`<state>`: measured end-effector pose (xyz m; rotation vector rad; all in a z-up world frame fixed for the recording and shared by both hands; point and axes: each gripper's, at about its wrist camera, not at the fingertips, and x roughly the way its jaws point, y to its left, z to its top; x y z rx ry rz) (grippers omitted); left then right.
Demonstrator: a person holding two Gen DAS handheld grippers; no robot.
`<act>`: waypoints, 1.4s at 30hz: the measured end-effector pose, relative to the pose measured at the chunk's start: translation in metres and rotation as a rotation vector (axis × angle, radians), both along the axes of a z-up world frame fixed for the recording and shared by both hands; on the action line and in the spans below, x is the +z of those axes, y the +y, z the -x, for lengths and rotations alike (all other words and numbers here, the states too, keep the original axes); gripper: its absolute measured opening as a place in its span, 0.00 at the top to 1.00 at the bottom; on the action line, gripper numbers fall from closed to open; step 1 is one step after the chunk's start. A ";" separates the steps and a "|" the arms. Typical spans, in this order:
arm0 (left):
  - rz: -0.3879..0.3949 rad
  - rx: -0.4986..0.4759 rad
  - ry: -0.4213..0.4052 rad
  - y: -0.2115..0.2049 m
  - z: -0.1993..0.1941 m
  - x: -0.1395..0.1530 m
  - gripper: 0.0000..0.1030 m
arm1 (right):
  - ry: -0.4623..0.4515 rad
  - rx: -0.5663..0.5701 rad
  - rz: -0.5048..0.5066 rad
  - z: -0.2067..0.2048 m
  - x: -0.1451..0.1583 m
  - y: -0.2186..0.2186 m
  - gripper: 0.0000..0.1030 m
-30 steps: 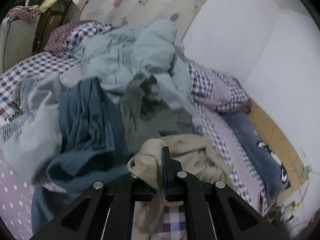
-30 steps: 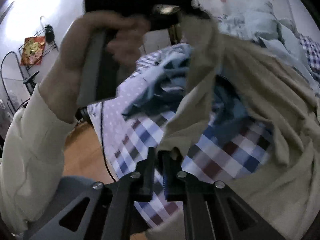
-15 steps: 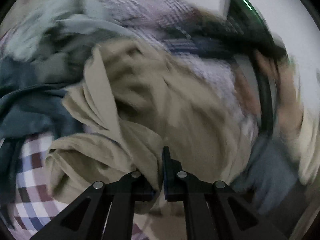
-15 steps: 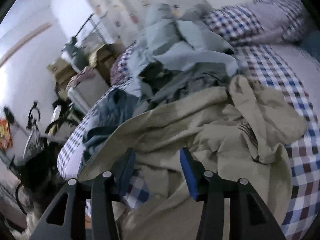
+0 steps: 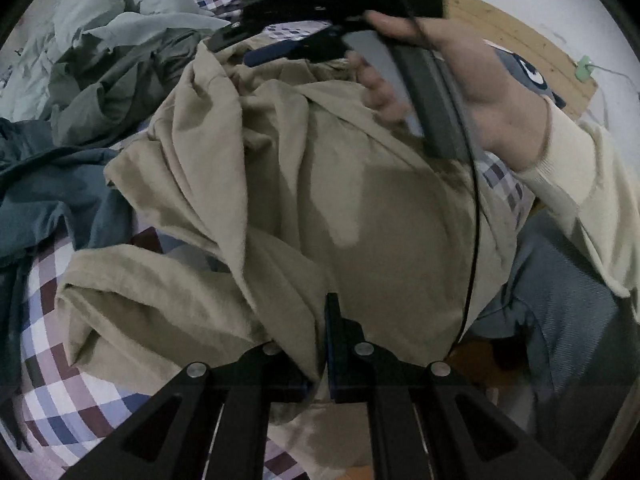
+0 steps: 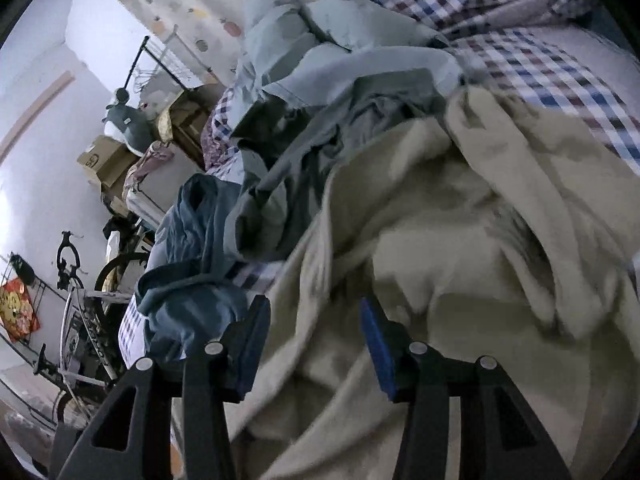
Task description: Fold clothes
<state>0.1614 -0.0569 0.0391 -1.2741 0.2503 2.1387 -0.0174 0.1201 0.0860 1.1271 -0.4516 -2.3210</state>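
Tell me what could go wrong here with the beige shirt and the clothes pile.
The left gripper pinches a bunched fold of the beige shirt, so it may spread unevenly. The open right gripper hovers beside the dark blue garment and could catch it too. The pile crowds the checked bedsheet.

I see little that reads. My right gripper [image 5: 276, 50], seen from my left wrist, carries a line of pale lettering along its black top, too blurred to make out. A cardboard box [image 6: 105, 155] by the wall bears a dark round mark, also illegible. A red poster [image 6: 16, 309] shows no readable characters.
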 end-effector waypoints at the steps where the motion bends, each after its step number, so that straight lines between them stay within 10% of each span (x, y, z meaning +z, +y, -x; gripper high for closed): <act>1: 0.001 0.004 0.003 -0.001 0.000 0.000 0.95 | 0.000 0.001 -0.004 0.005 -0.002 -0.002 0.50; 9: -0.041 0.075 0.034 -0.022 0.003 0.012 0.95 | -0.006 0.037 -0.028 0.042 -0.016 -0.015 0.52; 13: -0.047 0.185 0.108 -0.053 0.007 0.027 0.95 | 0.003 0.058 -0.055 0.047 -0.015 -0.019 0.98; 20: 0.073 0.475 0.297 -0.121 0.006 0.054 0.95 | 0.099 0.007 0.046 -0.002 0.018 0.014 0.98; 24: 0.121 0.564 0.267 -0.145 0.012 0.044 0.95 | 0.109 -0.015 0.144 -0.045 0.033 0.029 0.99; 29: 0.108 0.536 0.209 -0.148 0.009 0.039 0.86 | 0.094 0.006 0.171 -0.078 0.033 0.019 0.99; 34: 0.101 0.425 0.124 -0.129 -0.009 0.037 0.33 | 0.070 -0.008 0.189 -0.081 0.017 0.024 0.98; 42: 0.135 0.288 0.188 -0.082 -0.051 0.058 0.27 | 0.037 -0.034 0.222 -0.069 -0.001 0.043 0.98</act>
